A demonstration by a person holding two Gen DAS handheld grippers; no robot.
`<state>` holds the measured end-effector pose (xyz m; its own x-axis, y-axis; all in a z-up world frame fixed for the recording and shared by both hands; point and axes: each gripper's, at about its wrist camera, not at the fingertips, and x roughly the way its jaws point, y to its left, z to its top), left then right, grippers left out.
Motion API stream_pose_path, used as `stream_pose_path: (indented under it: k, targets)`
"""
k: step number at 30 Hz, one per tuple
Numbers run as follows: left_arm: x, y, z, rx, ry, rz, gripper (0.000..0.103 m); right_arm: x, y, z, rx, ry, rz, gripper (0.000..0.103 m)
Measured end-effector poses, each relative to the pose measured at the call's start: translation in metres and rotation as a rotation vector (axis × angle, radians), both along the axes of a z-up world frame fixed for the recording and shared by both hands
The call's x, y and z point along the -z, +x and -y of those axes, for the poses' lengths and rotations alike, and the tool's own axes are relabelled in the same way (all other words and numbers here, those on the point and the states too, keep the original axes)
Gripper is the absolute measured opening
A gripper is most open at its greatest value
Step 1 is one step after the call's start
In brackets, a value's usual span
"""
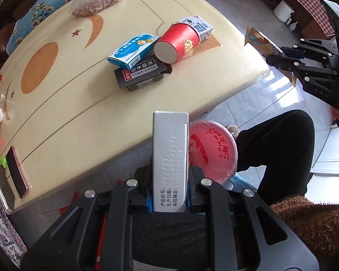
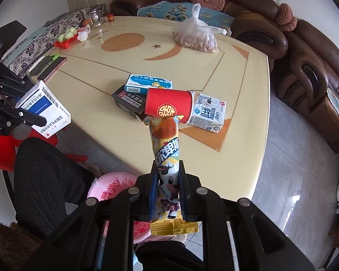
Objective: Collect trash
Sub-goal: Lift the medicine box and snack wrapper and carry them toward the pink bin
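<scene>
Altogether 3 boxes (image 2: 148, 83), 1 cup (image 2: 168, 106), 1 carton (image 2: 208, 111) on table (image 2: 97, 94).

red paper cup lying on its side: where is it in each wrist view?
Left wrist: red paper cup, upper centre, its base facing the camera, mouth against a white milk carton.
Right wrist: same cup, centre, just above the tip of the held yellow wrapper.
Shared landmark: blue-and-white medicine box lying on a black box.
</scene>
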<state>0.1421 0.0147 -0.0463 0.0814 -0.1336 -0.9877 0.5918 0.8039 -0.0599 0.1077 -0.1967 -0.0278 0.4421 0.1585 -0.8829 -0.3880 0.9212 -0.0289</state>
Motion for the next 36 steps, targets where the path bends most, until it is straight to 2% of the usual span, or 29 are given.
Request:
stream_pose_path:
  k: [8,14,26,36]
  targets:
    - [0.0,-0.035,-0.001,0.03,-0.005,0.004,0.021,-0.018,-0.036,-0.024,-0.04,-0.027,0.029,0.016]
    - [-0.001,-0.054,-0.001,0.039,-0.007,0.012,0.021,-0.019,-0.06,-0.033,-0.063,-0.037,0.027,0.016]
    - [0.025,-0.081,0.011,0.078,-0.012,-0.022,0.021,-0.005,-0.097,-0.048,-0.094,-0.041,-0.006,0.016]
    - [0.05,-0.089,0.018,0.092,-0.028,-0.067,0.02,0.024,-0.108,-0.064,-0.118,-0.03,-0.039,0.016]
